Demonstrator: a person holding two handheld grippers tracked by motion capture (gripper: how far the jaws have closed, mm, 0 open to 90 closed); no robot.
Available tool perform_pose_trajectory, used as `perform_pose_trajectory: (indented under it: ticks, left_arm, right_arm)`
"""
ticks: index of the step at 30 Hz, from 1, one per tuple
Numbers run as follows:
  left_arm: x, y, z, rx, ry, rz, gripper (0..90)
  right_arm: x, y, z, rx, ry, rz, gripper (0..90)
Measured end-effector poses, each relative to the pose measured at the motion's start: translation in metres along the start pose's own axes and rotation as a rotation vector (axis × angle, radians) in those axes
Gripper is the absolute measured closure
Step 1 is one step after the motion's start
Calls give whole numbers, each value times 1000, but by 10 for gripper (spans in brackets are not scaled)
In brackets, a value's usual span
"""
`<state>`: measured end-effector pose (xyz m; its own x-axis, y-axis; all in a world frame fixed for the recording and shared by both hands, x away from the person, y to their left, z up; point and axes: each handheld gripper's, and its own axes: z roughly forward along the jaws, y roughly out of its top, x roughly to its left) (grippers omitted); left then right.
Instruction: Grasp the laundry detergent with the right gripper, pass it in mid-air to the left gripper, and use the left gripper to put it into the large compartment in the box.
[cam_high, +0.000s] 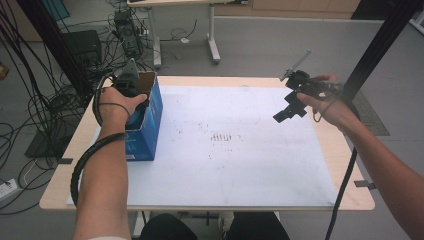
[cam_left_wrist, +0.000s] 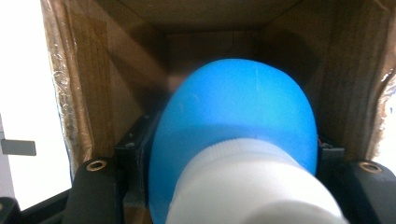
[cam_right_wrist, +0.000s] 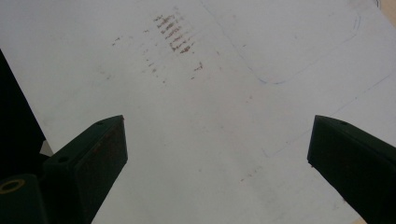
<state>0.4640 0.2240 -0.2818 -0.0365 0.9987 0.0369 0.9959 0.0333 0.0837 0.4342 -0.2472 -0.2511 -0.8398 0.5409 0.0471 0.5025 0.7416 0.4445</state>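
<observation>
A blue cardboard box (cam_high: 151, 125) with an open top stands at the left of the table. My left gripper (cam_high: 128, 81) reaches down into it from above. In the left gripper view the brown inner walls of the box (cam_left_wrist: 116, 70) surround a blue bottle (cam_left_wrist: 233, 112) with a white cap (cam_left_wrist: 252, 186), and the two black jaws press on either side of it. My right gripper (cam_high: 286, 114) hangs in the air over the right part of the white sheet (cam_right_wrist: 210, 93), its jaws wide apart with nothing between them.
A white sheet (cam_high: 225, 160) with faint brown marks covers most of the wooden table (cam_high: 352, 165). Tangled cables (cam_high: 35, 110) lie on the floor at the left. A black post (cam_high: 385, 40) rises at the right, and another table's legs (cam_high: 213, 47) stand behind.
</observation>
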Motion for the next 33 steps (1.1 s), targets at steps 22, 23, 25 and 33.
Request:
perform_pose_trajectory:
  ticks: [22,23,25,33]
  left_arm:
    - [0,0,0,-4,-2,0,351]
    - [0,0,0,-5,-2,-1,351]
    - [0,0,1,-5,-3,-2,350]
    - [0,0,1,-5,-3,1,349]
  right_arm:
    - [1,0,1,2,1,-2,49]
    - [1,0,0,3,1,-2,49]
    - [1,0,0,1,0,-2,49]
    - [1,0,0,1,2,-3,49]
